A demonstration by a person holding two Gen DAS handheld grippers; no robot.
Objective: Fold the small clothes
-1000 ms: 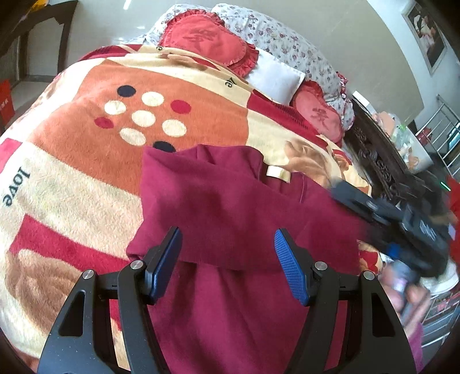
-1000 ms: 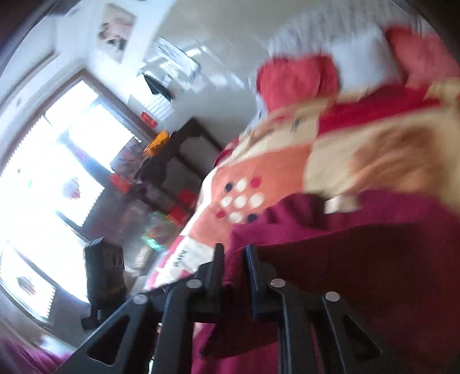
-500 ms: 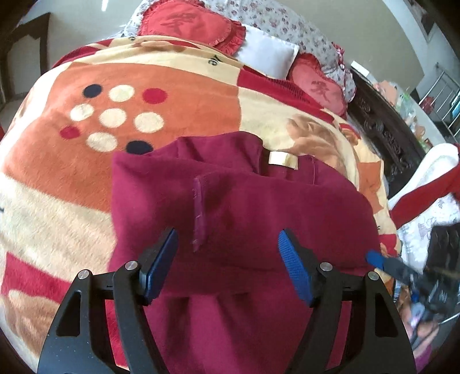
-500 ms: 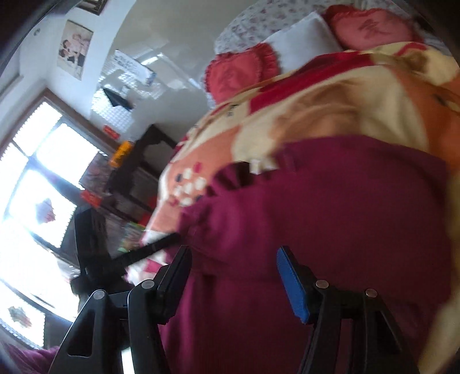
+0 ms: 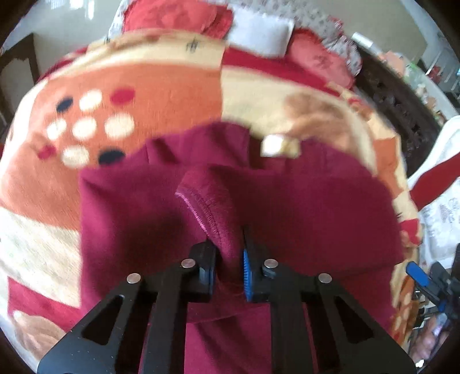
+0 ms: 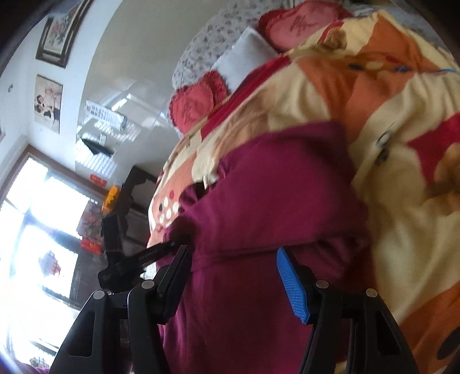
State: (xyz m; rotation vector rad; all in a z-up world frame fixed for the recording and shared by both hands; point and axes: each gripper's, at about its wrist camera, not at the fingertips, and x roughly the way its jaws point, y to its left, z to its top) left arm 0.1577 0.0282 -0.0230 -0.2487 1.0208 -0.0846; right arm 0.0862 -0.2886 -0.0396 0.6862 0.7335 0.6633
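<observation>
The left gripper [image 5: 228,264] has just been closing, and its two fingers now pinch a raised fold of the maroon garment [image 5: 287,213]; the stitched hem of that fold stands up from the pads toward twelve o'clock. Around the pinch the garment lies spread on the patterned blanket [image 5: 149,80], with a pale neck label [image 5: 277,145] at its far edge, about one o'clock from the pads. Beyond the blanket, at twelve o'clock, red cushions [image 5: 178,14] and a white pillow [image 5: 258,36] sit at the head of the bed.

The right gripper [image 6: 234,276] is released: its jaws stand apart over the garment [image 6: 273,187], the blue pad [image 6: 290,287] at three o'clock and the black finger [image 6: 176,267] at nine, with no cloth pressed between them. The left gripper [image 6: 138,259] shows at nine o'clock, its tip at the garment's edge. The blanket [image 6: 402,143] fills the side from one to four o'clock, and bright windows [image 6: 34,230] lie at nine.
</observation>
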